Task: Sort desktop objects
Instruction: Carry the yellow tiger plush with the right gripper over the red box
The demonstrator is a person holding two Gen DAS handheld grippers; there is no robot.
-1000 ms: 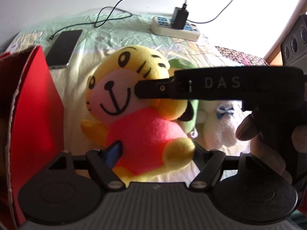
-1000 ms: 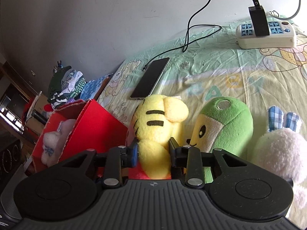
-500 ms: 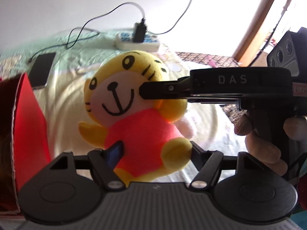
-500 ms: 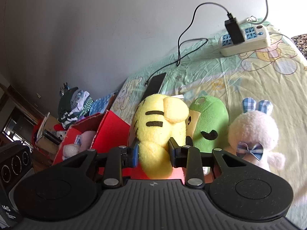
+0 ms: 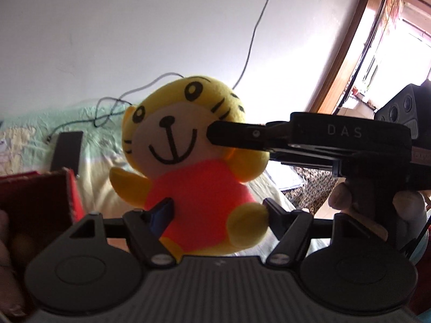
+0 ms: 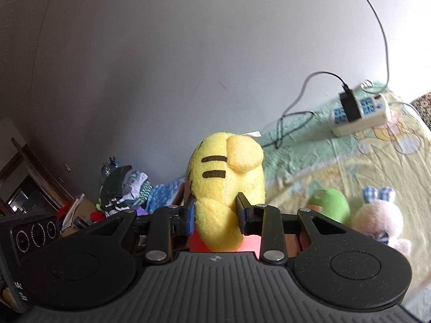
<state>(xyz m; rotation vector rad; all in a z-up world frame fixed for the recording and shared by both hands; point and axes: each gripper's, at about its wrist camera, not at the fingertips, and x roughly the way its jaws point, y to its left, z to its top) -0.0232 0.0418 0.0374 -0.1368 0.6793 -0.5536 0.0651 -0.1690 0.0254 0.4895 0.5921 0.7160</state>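
A yellow tiger plush (image 5: pixel 188 145) in a red shirt hangs in the air, facing the left wrist camera. My right gripper (image 6: pixel 215 214) is shut on the back of its head, below the ear, and comes in from the right in the left wrist view (image 5: pixel 218 134). Spread wide, my left gripper (image 5: pixel 216 208) is open, with the plush's red body and a yellow foot between its fingers. The red cardboard box (image 5: pixel 72 188) stands at the lower left. On the bed lie a green plush (image 6: pixel 330 204) and a white bunny plush (image 6: pixel 377 218).
A dark phone (image 5: pixel 67 150) with a cable lies on the patterned sheet (image 6: pixel 336 161). A white power strip (image 6: pixel 361 113) with a black charger sits by the wall. Folded clothes (image 6: pixel 126 188) are heaped beyond the bed. A hand (image 5: pixel 342 199) holds the right gripper.
The right gripper has lifted the tiger plush up off the bed, away from the green and white plushes. The left gripper rose with it and stays open around the body.
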